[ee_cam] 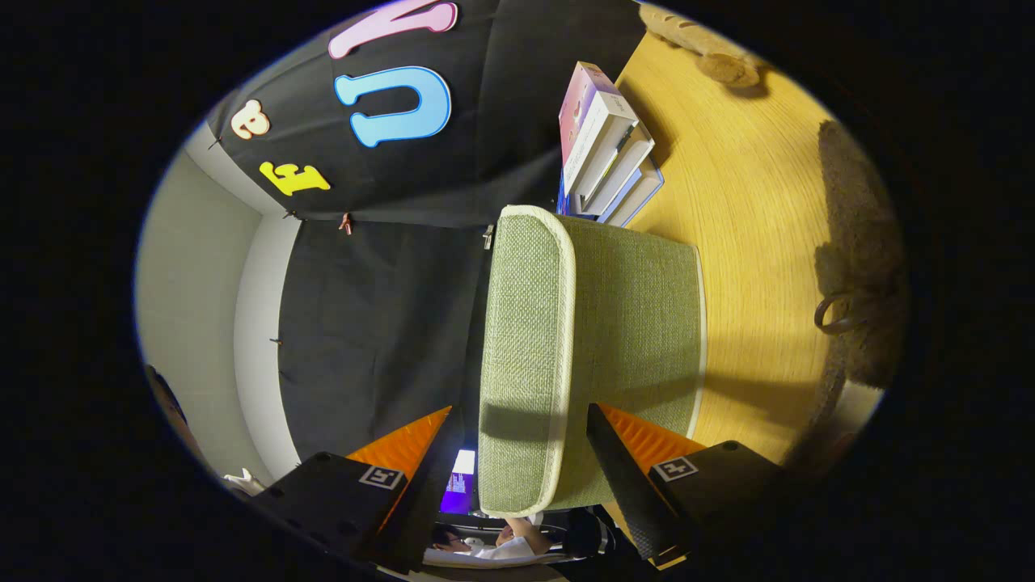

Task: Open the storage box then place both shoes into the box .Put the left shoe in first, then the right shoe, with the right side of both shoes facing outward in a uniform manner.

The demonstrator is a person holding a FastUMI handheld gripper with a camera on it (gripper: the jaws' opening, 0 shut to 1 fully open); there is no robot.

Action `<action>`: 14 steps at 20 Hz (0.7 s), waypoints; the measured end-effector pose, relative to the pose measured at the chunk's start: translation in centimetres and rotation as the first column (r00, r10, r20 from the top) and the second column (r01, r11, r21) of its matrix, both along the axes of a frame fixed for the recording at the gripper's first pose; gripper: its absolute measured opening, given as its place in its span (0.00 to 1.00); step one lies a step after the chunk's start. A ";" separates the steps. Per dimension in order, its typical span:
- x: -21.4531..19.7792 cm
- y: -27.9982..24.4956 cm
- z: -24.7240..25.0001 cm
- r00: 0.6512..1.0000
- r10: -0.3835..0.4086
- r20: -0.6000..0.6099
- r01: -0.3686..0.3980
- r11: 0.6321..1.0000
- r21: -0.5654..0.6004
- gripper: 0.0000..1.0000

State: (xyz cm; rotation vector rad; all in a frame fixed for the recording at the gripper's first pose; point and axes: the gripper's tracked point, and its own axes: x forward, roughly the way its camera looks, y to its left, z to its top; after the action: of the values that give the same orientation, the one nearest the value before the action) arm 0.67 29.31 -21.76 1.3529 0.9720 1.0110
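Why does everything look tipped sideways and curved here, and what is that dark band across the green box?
In the gripper view, the fisheye lens bows straight edges, and the camera is rolled, so the wooden table stands on end. The dark band on the green box looks like a shadow, probably cast by the open gripper whose fingers straddle the box's edge. The books stay sharp.

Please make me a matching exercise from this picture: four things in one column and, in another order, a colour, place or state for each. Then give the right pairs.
Things:
1. box
2. books
3. table
4. gripper

Descriptions:
A. yellow wood grain
B. open, one finger on each side of the box's trimmed edge
C. green woven fabric with pale trim
D. stacked just beyond the box, against the black cloth

Pairs: 1-C, 2-D, 3-A, 4-B
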 end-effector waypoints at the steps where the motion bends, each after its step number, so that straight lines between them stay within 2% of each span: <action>1: 0.1 -0.1 0.4 1.000 -0.005 -0.005 0.005 1.000 0.025 0.95; 2: 0.4 -0.2 1.0 1.000 -0.011 -0.010 0.012 0.999 0.053 0.90; 6: 0.1 0.3 0.5 1.000 -0.003 -0.014 0.004 0.998 0.055 0.85; 7: 0.0 0.1 0.6 1.000 0.005 -0.018 -0.004 0.998 0.060 0.77; 9: -0.2 0.5 -0.5 1.000 0.014 -0.018 -0.013 1.000 0.020 0.71; 11: -0.4 0.6 -0.7 0.999 0.024 -0.034 -0.023 0.999 0.025 0.43; 14: -0.8 -0.1 0.4 0.999 0.028 -0.021 -0.027 0.998 0.055 0.20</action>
State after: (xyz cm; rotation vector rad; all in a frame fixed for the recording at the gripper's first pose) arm -0.12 29.24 -21.32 1.4011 0.9876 1.0523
